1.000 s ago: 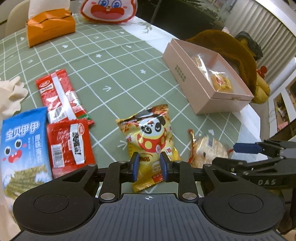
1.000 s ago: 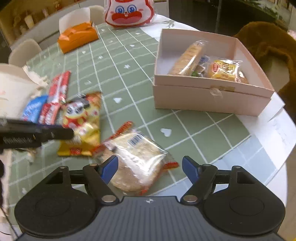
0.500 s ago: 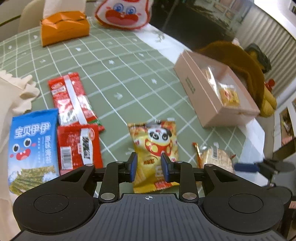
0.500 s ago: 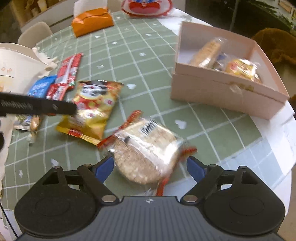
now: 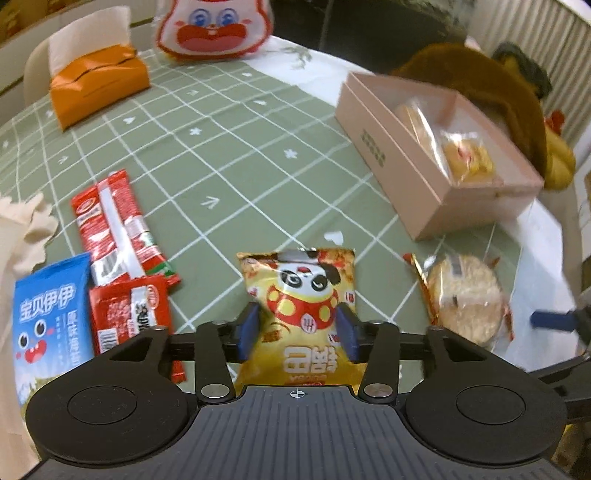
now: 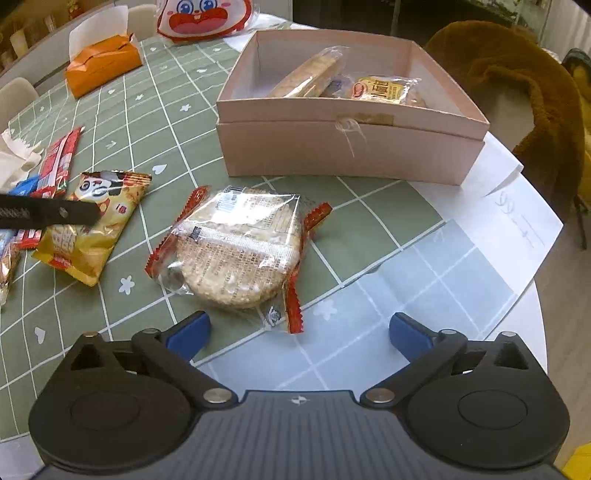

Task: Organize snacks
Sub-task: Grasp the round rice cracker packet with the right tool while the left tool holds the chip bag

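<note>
Yellow panda snack bag (image 5: 301, 314) lies flat on the table, its lower half between the blue pads of the left tongs (image 5: 298, 328); pads sit just beside both bag edges, whether they press it I cannot tell. Round rice cracker pack (image 6: 236, 251) lies at 12 o'clock from the right tongs (image 6: 298, 334), just ahead of the tips, apart from them; right tongs spread wide, nothing held. Cracker pack is at 3 o'clock of the panda bag in the left wrist view. Pink box (image 6: 347, 147) stands at 12 o'clock beyond the cracker, open top, a long wrapped biscuit (image 6: 310, 74) and a yellow wrapped snack (image 6: 384, 88) inside. At 9 o'clock of the panda bag: red sachets (image 5: 122, 236), blue seaweed pack (image 5: 48, 325). Both tongs low, angled down toward the table. Green grid tablecloth (image 5: 221, 155); orange tissue box (image 5: 98, 86) and a cartoon-face cushion (image 5: 214, 29) at the far edge. Brown furry chair cover (image 6: 517, 92) behind the box.
</note>
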`<state>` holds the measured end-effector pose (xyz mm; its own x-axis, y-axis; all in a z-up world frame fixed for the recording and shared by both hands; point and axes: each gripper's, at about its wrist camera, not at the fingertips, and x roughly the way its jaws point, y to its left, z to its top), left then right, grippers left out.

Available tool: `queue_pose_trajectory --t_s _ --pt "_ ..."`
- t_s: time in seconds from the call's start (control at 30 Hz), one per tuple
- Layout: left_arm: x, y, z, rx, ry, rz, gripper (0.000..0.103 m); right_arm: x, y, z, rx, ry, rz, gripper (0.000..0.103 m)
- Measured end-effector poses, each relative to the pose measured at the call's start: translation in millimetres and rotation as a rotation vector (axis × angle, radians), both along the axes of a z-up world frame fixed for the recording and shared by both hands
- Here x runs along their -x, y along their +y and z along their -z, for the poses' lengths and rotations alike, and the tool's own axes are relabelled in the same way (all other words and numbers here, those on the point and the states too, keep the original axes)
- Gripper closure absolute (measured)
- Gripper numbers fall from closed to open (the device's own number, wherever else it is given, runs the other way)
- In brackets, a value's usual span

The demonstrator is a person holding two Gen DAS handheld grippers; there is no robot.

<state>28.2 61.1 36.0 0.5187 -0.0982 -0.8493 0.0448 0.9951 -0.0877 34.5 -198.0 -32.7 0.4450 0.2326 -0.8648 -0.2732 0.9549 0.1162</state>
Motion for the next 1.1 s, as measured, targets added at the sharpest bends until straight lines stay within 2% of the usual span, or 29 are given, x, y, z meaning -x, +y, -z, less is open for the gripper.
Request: queue_pose_trajectory --t_s 0.1,0.53,0.67,0.77,0.83,0.97,1.1 --pt "0.9 -7.4 3.5 -0.035 0.000 0.017 0.042 -1.1 -1.8 0.5 -0.002 -0.010 0.003 0.000" --pt "-6.0 -7.0 8.5 -0.035 0.001 0.030 0.033 3.8 -3.0 2.2 -0.012 -0.047 0.008 0.000" --pt "-3.6 -7.4 8.6 -0.039 -0.015 0.042 0.034 6.2 -3.9 2.9 -0.016 -0.063 0.004 0.000" --pt "5.1 -2.4 8.0 -0.011 -0.037 0.021 0.038 1.9 -5.8 -2.9 -0.032 -0.051 -0.007 0.000" --pt "11.4 2.9 6.1 0.023 -0.036 -0.003 0.041 0.8 -9.4 -14.6 -0.061 -0.095 0.020 0.000" --pt "23.1 8.2 3.5 0.058 -0.033 -0.022 0.043 -24.1 -1.8 -34.2 -0.087 -0.106 0.019 0.000" --pt "33.2 9.8 0.8 0.090 -0.012 -0.024 0.044 -48.4 14.3 -28.9 -0.058 -0.085 0.034 0.000"
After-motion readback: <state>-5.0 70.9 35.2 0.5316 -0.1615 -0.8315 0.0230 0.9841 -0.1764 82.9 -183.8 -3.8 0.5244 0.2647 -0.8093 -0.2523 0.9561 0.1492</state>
